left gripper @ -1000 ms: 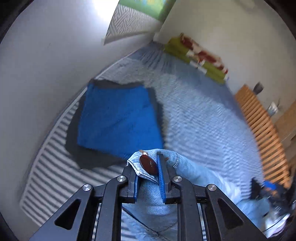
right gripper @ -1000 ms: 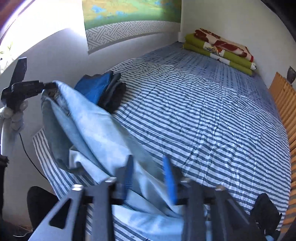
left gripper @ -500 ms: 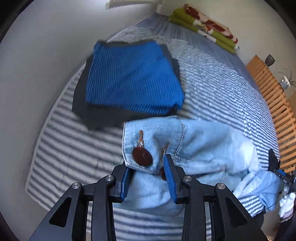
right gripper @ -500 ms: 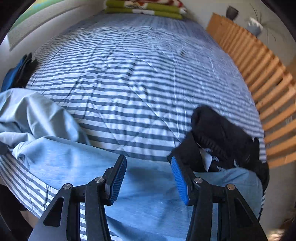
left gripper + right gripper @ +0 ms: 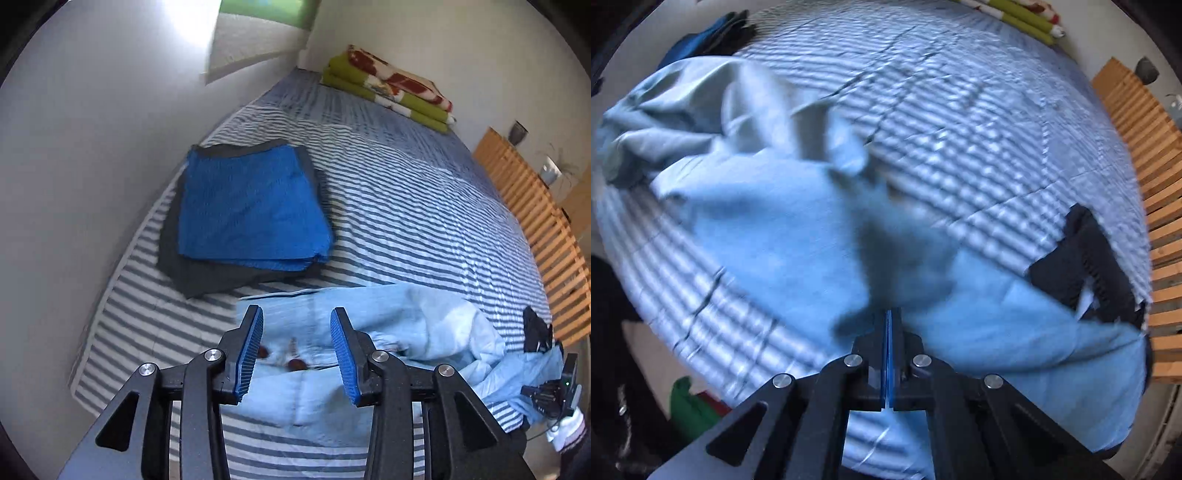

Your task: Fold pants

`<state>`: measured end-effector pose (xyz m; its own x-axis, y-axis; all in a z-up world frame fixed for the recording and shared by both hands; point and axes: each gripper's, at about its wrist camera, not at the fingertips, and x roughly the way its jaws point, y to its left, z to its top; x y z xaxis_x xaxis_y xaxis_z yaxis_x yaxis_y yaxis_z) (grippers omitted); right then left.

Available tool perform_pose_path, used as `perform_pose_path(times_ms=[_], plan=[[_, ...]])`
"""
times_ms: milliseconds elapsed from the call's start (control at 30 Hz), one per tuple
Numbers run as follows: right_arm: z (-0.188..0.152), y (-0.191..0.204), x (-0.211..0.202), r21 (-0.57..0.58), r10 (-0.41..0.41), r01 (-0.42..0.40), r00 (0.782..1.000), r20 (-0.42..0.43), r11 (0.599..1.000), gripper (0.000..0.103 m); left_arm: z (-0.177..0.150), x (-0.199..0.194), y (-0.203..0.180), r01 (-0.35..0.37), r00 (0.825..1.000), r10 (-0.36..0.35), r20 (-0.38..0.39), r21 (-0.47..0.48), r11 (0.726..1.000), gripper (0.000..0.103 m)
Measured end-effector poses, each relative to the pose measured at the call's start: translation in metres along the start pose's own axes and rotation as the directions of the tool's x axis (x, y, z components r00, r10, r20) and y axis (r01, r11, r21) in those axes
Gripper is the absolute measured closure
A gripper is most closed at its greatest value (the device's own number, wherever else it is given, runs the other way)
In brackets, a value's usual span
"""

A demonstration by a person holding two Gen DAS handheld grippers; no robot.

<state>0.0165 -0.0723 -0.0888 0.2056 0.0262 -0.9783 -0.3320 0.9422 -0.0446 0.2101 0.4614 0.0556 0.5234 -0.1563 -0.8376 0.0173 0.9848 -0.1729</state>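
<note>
Light-blue jeans lie rumpled on the striped bed, waistband under my left claw, whose jaws are opening, nothing gripped. My right claw is closed flat above a leg, apparently holding nothing.

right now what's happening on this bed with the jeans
A person with a gripper in each hand is laying light blue jeans out on the striped bed to fold them. The left gripper hangs over the waistband, jaws opening, nothing pinched. The right gripper is shut over a leg. Folded blue and dark clothes sit stacked nearby.
</note>
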Motion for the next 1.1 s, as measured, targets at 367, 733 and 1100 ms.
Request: perform_pose_path(times_ms=[367, 733, 1100], plan=[[-0.019, -0.005, -0.049, 0.094, 0.079, -0.094, 0.985, 0.155, 0.991, 0.052, -0.033, 0.091, -0.175, 0.379, 0.913, -0.341, -0.223, 0.157, 0.912, 0.060], [-0.013, -0.125, -0.066, 0.484, -0.160, 0.048, 0.968, 0.192, 0.874, 0.039, -0.143, 0.134, -0.387, 0.604, 0.783, -0.408, -0.469, 0.416, 0.680, 0.048], [-0.053, -0.226, -0.069, 0.647, -0.266, 0.146, 0.960, 0.090, 0.748, 0.039, -0.189, 0.132, -0.399, 0.668, 0.730, -0.404, -0.552, 0.449, 0.593, 0.103]])
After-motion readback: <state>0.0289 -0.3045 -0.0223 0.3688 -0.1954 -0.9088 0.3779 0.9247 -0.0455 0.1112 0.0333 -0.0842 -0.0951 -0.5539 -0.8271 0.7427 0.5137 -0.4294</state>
